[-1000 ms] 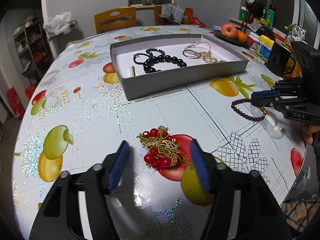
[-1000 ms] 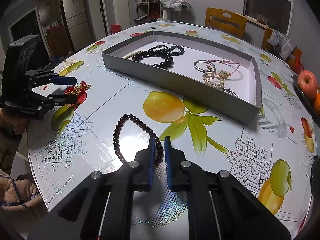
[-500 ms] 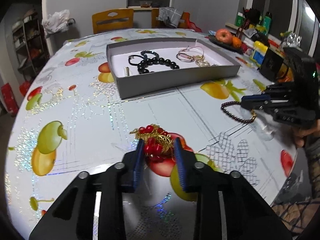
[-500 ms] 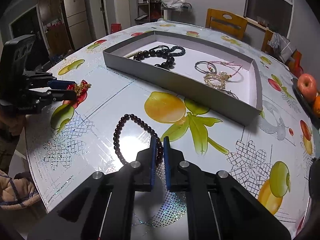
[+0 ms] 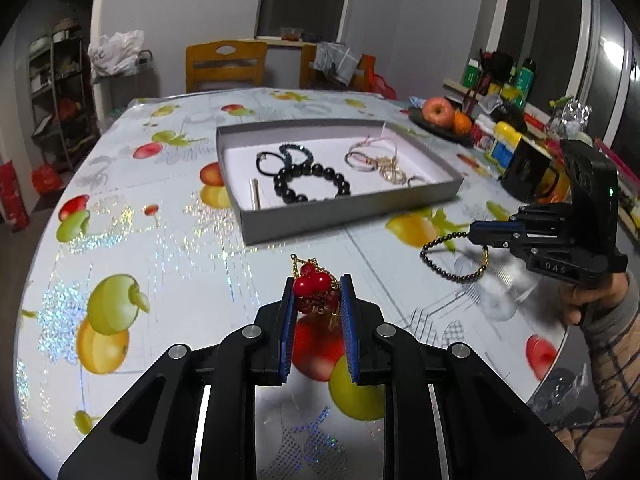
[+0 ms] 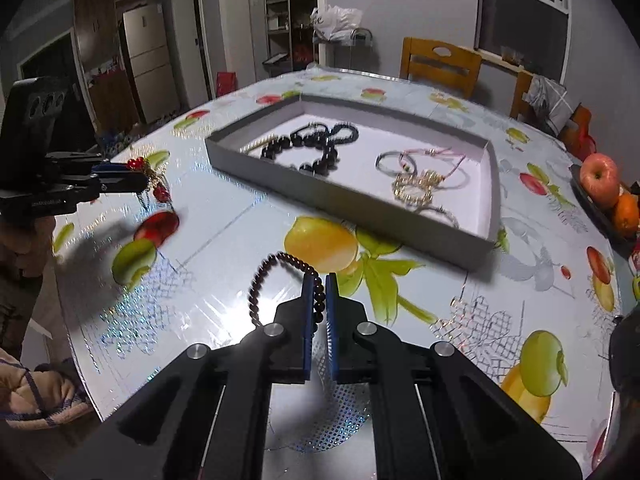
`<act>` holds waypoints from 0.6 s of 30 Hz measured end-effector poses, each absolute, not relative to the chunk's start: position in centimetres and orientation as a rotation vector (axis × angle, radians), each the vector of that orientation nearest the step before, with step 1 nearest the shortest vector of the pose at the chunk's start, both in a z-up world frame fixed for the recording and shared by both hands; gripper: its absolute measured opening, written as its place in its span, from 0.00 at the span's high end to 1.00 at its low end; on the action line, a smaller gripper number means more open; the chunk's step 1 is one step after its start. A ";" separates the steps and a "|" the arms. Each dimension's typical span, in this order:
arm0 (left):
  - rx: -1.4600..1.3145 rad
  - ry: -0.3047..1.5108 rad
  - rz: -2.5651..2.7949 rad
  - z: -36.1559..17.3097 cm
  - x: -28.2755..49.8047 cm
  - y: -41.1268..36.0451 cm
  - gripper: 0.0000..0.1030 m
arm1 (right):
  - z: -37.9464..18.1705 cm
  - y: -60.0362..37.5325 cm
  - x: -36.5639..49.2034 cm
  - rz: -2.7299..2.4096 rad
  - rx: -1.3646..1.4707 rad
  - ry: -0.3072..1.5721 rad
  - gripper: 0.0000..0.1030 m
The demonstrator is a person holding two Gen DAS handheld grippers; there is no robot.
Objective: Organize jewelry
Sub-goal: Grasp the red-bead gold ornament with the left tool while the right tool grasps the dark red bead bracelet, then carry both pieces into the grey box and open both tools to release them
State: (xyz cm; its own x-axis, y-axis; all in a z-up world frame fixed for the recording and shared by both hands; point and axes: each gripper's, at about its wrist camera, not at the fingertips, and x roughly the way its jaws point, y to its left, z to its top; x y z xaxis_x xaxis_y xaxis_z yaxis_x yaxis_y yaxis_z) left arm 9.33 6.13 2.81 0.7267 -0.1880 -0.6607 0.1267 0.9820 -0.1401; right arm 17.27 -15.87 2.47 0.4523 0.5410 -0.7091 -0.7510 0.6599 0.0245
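Observation:
My left gripper (image 5: pixel 318 284) is shut on a red bead and gold chain piece (image 5: pixel 314 286) and holds it above the table; it also shows in the right wrist view (image 6: pixel 154 182). My right gripper (image 6: pixel 319 280) is shut on a dark brown bead bracelet (image 6: pixel 276 276), lifted off the table; the bracelet hangs from it in the left wrist view (image 5: pixel 454 258). A grey tray (image 5: pixel 344 206) holds black bead bracelets (image 5: pixel 312 180) and gold and pink bracelets (image 5: pixel 380 162). The tray also shows in the right wrist view (image 6: pixel 360 204).
The round table has a fruit-print cover (image 5: pixel 132 240). A dish with an apple and an orange (image 5: pixel 442 114) stands at the far right, with bottles and a black mug (image 5: pixel 528 170) beside it. Wooden chairs (image 5: pixel 226 64) stand behind the table.
My left gripper closed on the red and gold piece and lifted it off the table. My right gripper raised the brown bracelet. Both moved up and toward the tray.

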 end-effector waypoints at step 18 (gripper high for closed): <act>-0.064 0.712 -0.224 6.7 12.9 6.3 0.79 | 6.0 -15.9 18.0 0.790 -0.290 0.674 0.95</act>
